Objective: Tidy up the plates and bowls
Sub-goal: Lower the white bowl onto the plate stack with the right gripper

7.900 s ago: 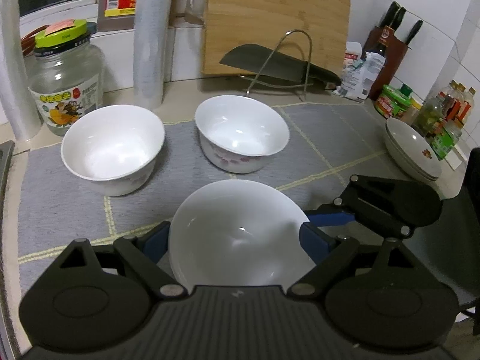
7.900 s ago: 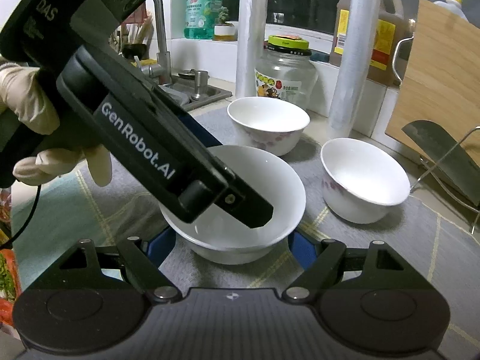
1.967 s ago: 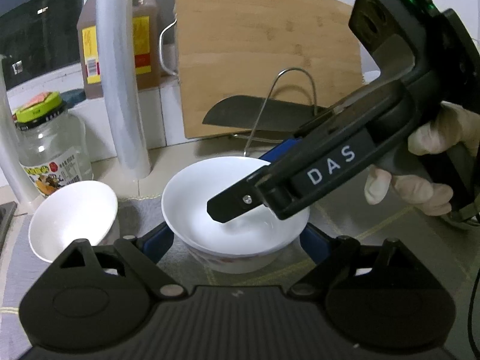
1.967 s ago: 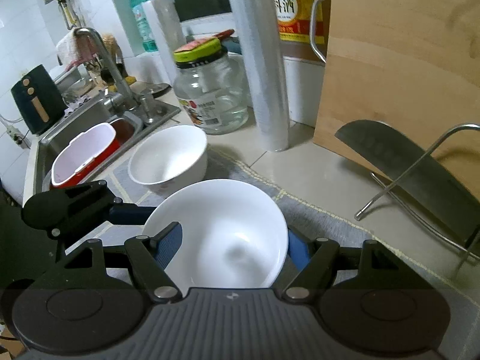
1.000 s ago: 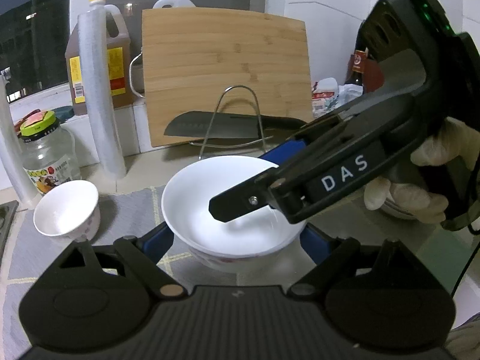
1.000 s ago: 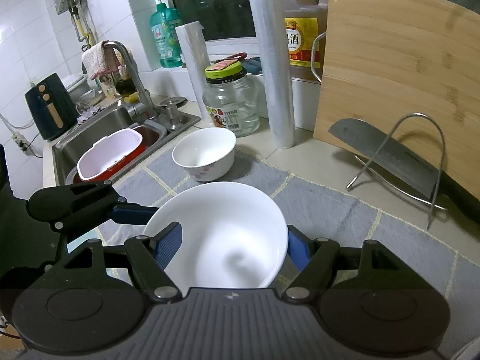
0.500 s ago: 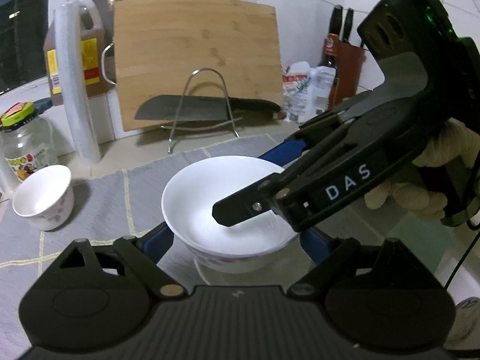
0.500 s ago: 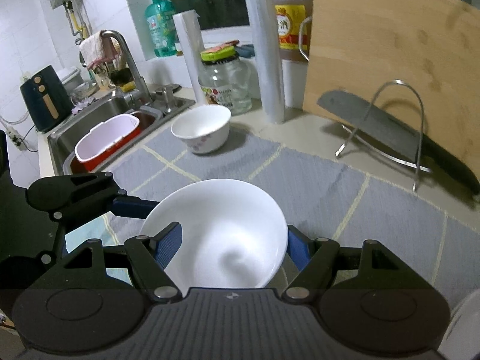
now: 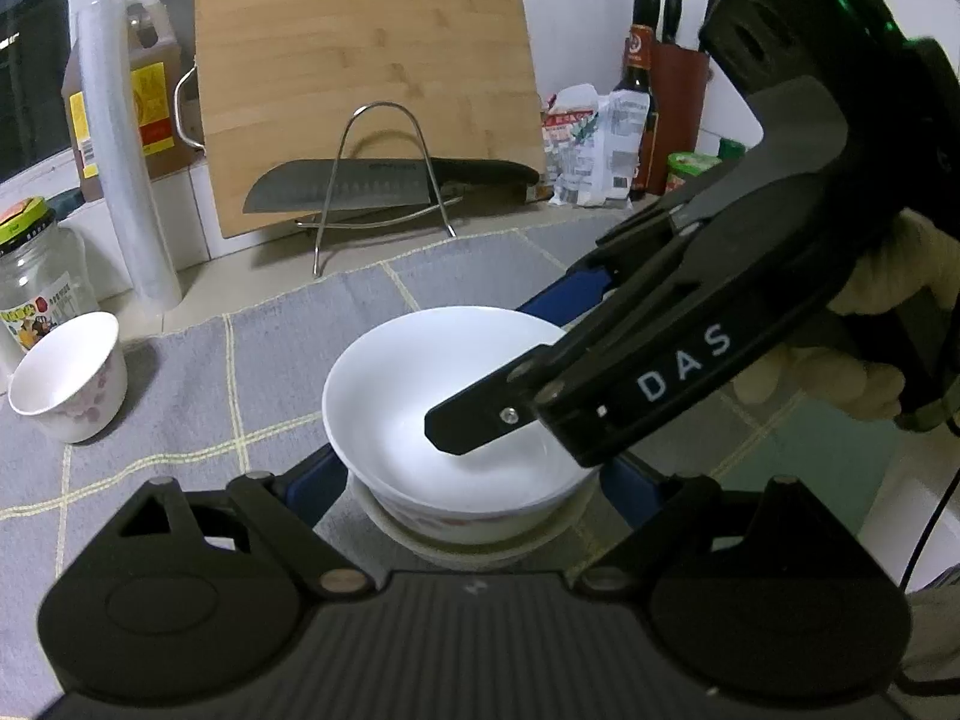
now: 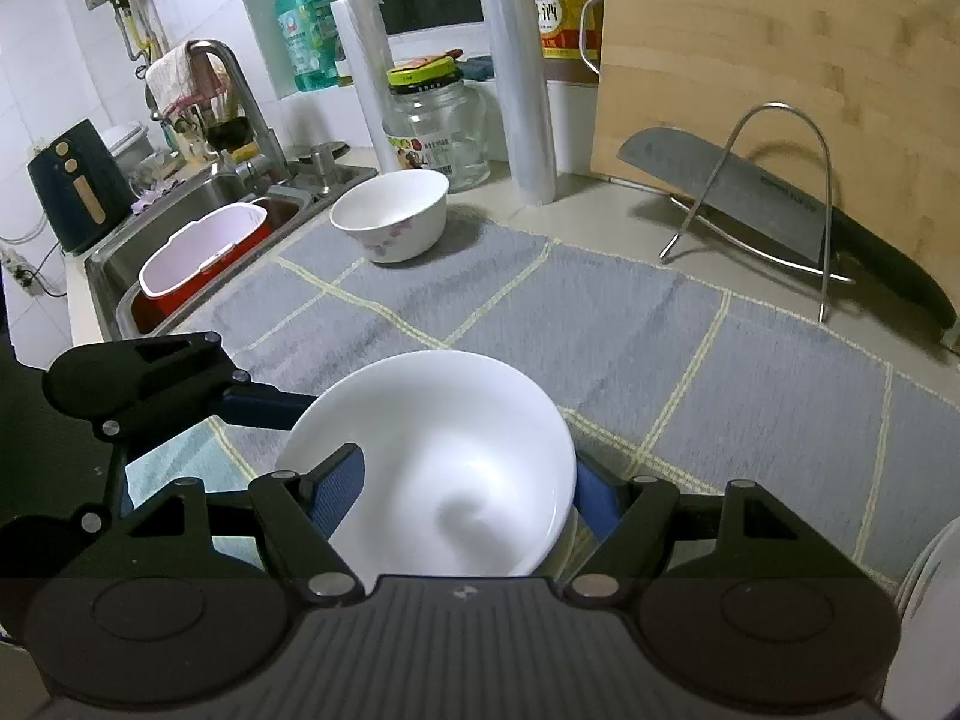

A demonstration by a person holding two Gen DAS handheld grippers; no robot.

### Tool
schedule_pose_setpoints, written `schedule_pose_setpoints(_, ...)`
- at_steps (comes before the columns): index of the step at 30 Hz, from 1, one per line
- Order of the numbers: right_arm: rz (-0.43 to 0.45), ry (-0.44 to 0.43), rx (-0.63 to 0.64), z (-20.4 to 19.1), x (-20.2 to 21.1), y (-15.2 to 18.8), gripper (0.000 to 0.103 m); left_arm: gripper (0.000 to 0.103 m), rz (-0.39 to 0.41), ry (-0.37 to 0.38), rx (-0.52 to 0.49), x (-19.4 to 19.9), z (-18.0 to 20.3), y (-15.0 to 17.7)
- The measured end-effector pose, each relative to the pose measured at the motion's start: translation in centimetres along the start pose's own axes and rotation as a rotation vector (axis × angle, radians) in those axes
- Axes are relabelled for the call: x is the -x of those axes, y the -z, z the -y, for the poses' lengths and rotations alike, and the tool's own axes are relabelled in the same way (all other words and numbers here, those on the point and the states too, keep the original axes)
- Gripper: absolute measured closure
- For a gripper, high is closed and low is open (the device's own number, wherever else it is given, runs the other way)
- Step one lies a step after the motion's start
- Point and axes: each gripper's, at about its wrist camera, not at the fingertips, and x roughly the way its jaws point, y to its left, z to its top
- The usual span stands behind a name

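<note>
1. Two bowls are nested in front of me: the upper bowl sits inside a lower bowl, of which only the rim shows beneath it.
2. My right claw grips the upper bowl at its rim, one finger inside the bowl and the blue-padded finger outside its wall; the claw is closed down onto that wall.
3. In the right wrist view the same bowl fills the gap between my right claw's fingers.
4. My left claw stands wide apart, its blue pads on either side of the stacked bowls; I cannot tell whether the pads touch them.
5. The stack stands over a grey checked mat on the table.
6. A third, flower-patterned bowl stands alone at the mat's far corner, well apart from the stack, near a glass jar.
7. The edge of stacked plates shows at the right border of the right wrist view.
8. Behind the mat a knife rests on a wire rack before a cutting board.
</note>
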Motion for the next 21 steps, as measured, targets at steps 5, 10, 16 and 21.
schedule_pose_setpoints(5,-0.007,0.004,0.002,0.1,-0.2,0.1,0.024,0.012,-0.01,-0.022,-0.037,-0.3,0.5,0.1)
schedule_pose_setpoints(10,-0.011,0.004,-0.004,0.2,-0.3,0.2,0.024,0.012,-0.023,-0.025,-0.051,-0.6,0.7,0.1)
schedule_pose_setpoints(16,-0.015,-0.001,-0.011,0.4,-0.4,0.3,0.024,0.012,-0.034,-0.029,-0.063,-0.9,0.8,0.2)
schedule_pose_setpoints(21,-0.018,-0.003,-0.01,0.5,-0.6,0.3,0.024,0.012,-0.041,-0.03,-0.066,-1.2,0.8,0.3)
